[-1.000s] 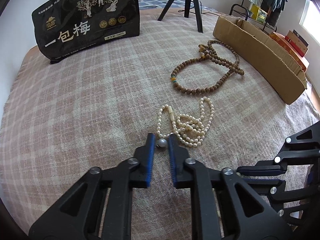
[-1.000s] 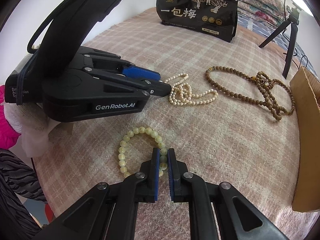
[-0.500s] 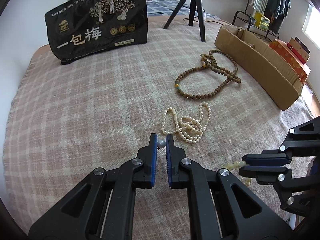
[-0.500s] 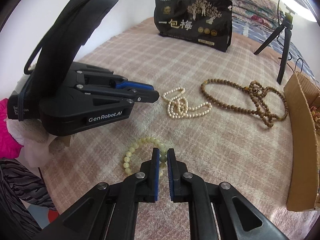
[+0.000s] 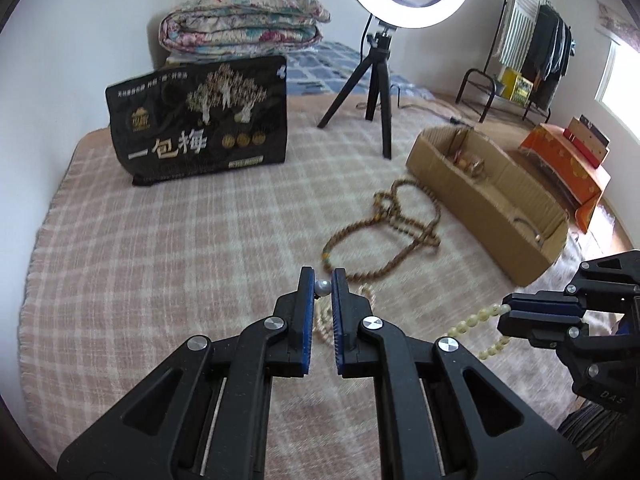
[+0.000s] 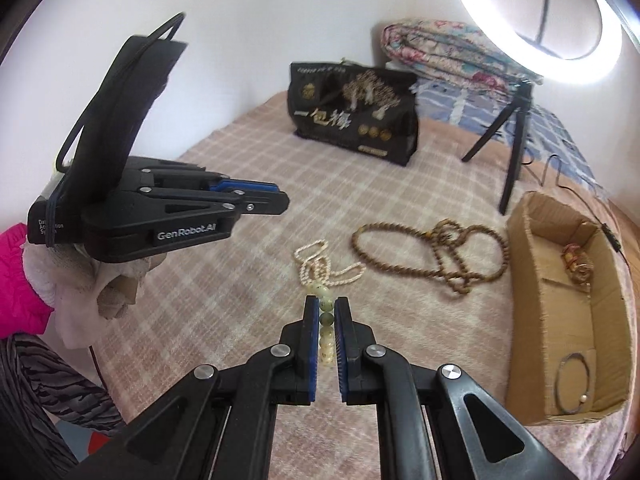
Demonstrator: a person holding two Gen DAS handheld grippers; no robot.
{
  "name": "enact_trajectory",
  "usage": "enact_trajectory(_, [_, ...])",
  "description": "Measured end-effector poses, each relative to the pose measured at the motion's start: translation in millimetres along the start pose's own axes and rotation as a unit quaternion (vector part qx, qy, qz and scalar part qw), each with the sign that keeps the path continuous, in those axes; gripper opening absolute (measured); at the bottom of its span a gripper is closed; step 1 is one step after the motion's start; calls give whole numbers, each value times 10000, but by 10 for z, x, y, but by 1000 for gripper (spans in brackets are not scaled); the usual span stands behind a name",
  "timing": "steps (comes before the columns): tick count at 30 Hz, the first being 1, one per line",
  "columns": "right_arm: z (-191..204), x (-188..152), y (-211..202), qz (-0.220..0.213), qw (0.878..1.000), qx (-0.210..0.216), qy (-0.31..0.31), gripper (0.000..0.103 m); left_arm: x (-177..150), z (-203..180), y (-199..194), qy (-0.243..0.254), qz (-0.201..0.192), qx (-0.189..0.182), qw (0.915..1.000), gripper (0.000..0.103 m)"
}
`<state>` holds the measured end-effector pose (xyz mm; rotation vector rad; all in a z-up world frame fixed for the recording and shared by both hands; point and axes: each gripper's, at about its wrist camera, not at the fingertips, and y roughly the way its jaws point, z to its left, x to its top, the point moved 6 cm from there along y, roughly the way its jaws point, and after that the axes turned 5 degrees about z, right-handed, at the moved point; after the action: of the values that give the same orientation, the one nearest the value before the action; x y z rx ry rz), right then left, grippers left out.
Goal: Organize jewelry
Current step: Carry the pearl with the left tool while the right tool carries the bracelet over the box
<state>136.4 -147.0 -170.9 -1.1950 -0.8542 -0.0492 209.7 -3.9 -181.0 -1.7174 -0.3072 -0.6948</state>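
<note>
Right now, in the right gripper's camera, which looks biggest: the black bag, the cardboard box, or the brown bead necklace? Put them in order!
1. cardboard box, though it's nearer the camera.
2. brown bead necklace and black bag look about equal; the bag sits farther back, so I won't rank them.

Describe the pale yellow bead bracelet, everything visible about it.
The bead bracelet is a loop of round, glossy, pale yellow-green beads, stone-like in look. The right gripper is shut on it, blue pads pressing a few beads. In the left wrist view it hangs from those fingers in two drooping strands above the plaid blanket, seemingly clear of it. Part of the loop is hidden behind the fingers.
</note>
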Motion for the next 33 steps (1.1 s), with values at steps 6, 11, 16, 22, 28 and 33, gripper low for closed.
enact_trajectory(6, [-398, 65, -313, -303, 9987, -256, 314, 5, 355, -225, -74, -20, -287, -175, 9994, 6])
enact_trajectory(11, [-727, 89, -513, -482, 9960, -475, 582, 5, 607, -459, -85, 2, -473, -300, 9984, 6])
enact_trajectory(16, [-1020, 81, -676, -601, 9928, -665, 795, 5, 785, -676, -26, 32, -559, -420, 9975, 6])
enact_trajectory(22, [-1321, 61, -785, -661, 9891, -841, 1010, 5, 949, -921, 43, 63, -661, -528, 9964, 6])
enact_trajectory(28, [-1593, 12, -849, -663, 9857, -980, 1197, 5, 1083, -1174, 148, 157, -704, -644, 9953, 6])
enact_trajectory(33, [-1807, -5, -854, -633, 9834, -1098, 1301, 5, 1169, -1374, 261, 205, -697, -752, 9945, 6])
